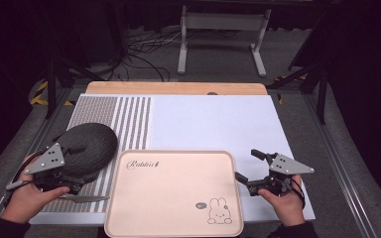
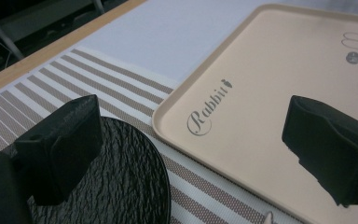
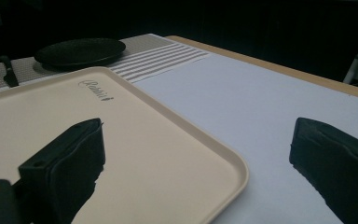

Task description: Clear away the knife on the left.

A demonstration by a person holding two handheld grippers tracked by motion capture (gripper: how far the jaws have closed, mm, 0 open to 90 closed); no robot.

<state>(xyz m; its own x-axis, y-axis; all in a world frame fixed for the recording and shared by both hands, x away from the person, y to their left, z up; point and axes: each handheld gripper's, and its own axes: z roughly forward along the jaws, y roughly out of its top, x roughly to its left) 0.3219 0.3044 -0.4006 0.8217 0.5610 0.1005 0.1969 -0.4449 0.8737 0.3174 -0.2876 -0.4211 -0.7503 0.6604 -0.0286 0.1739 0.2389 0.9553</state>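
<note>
A person is holding the left gripper (image 1: pixel 72 186), jaws apart, over a black plate (image 1: pixel 90 144) lying just left of a beige tray (image 1: pixel 173 193). The right gripper (image 1: pixel 250 168), jaws also apart, is hovering beside the tray's right edge.

The right gripper (image 3: pixel 196 172) holds its black fingers (image 3: pixel 65 168) wide apart, nothing between them. A beige tray (image 3: pixel 177 154) lies under the left finger on the white surface (image 3: pixel 261 93). A dark plate (image 3: pixel 80 51) sits on a striped mat (image 3: pixel 158 56) toward the far corner.
</note>
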